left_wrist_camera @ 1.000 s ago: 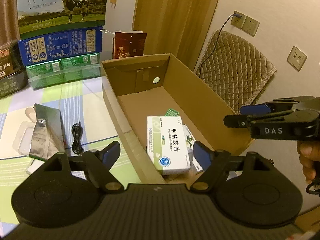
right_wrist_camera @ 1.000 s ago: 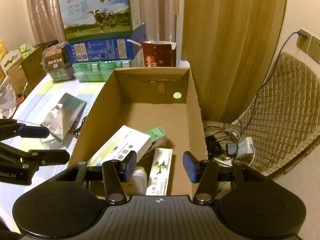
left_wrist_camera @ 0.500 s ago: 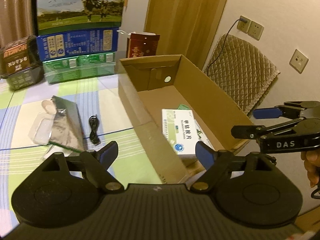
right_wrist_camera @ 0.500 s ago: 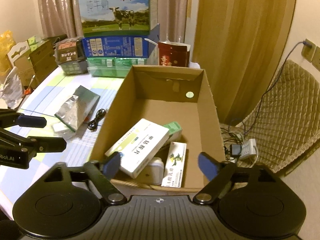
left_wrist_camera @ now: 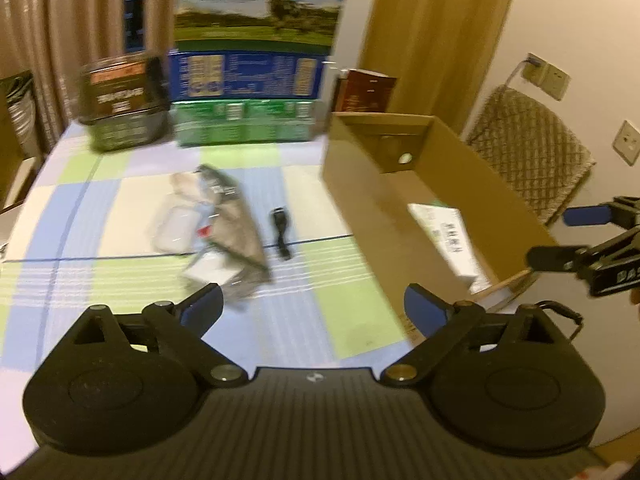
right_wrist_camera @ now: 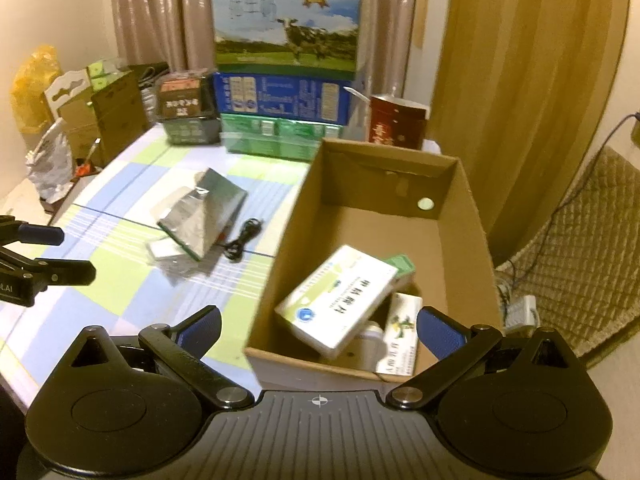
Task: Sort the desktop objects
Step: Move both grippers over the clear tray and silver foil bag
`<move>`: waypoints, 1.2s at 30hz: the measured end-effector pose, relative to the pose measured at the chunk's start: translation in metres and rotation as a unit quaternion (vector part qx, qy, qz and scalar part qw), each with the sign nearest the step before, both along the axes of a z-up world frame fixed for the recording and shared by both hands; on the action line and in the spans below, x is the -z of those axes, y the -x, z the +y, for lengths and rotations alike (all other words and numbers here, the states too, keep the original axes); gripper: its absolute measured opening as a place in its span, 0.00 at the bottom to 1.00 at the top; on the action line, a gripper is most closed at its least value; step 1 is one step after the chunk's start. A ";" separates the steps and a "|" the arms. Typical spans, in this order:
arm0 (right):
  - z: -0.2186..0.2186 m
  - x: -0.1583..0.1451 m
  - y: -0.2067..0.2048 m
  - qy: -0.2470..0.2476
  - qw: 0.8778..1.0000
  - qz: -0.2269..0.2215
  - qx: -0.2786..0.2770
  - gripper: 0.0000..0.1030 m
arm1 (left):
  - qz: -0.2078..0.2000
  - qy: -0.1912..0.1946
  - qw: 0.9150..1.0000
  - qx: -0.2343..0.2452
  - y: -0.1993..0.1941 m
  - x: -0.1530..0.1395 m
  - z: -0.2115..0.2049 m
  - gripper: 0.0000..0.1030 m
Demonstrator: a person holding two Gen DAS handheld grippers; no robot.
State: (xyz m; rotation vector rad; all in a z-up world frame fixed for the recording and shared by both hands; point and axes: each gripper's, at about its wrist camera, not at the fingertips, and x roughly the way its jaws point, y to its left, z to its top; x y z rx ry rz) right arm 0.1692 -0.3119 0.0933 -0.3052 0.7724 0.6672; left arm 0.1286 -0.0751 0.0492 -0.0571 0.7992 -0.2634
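Both grippers backed off the box (right_wrist_camera: pixel 372 216) since a second ago. Left gripper (left_wrist_camera: pixel 312 310) and right gripper (right_wrist_camera: pixel 318 326) jaws opening, nothing between. Pill carton (right_wrist_camera: pixel 340 296) inside, lower middle; foil pouch (right_wrist_camera: pixel 204 210) center-left.

The left gripper (left_wrist_camera: pixel 314 308) points forward and down, its blue-padded fingers (left_wrist_camera: pixel 424 307) spread far apart — the jaws are opening, with nothing between them. The right gripper (right_wrist_camera: pixel 318 326) is tilted downward much the same, its own blue pads (right_wrist_camera: pixel 436 330) standing wide and the jaws opening too, nothing caught in the gap. Each tool shows in the other's view: the right one juts in from the right edge of the left wrist view, fingers parted, and the left one enters at the left edge of the right wrist view — the two well apart, side by side.
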 end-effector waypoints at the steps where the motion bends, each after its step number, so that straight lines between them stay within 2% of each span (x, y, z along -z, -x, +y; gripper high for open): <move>1: 0.003 -0.001 0.002 0.000 1.000 -0.001 -0.004 0.98 | -0.001 -0.002 1.000 -0.006 0.003 0.000 0.008 0.95; 9: 0.033 -0.007 0.020 -0.016 0.999 -0.001 -0.039 0.98 | 0.003 -0.021 0.998 -0.059 0.022 0.002 0.073 0.98; 15: 0.061 -0.004 0.028 -0.022 0.998 0.004 -0.060 0.98 | 0.005 -0.028 0.997 -0.074 0.028 0.005 0.099 0.98; 25: 0.097 0.006 0.026 -0.049 0.996 0.009 -0.075 0.98 | 0.012 -0.037 0.998 -0.052 0.018 0.029 0.105 0.98; 33: 0.136 0.037 0.018 -0.057 0.995 0.028 -0.073 0.97 | 0.010 -0.029 0.999 -0.015 -0.010 0.055 0.107 0.98; 34: 0.141 0.041 0.016 -0.056 0.995 0.031 -0.074 0.97 | 0.010 -0.028 1.000 -0.009 -0.014 0.059 0.107 0.98; 36: 0.150 0.051 0.011 -0.052 0.995 0.038 -0.078 0.88 | 0.009 -0.031 0.999 0.004 -0.022 0.067 0.106 0.98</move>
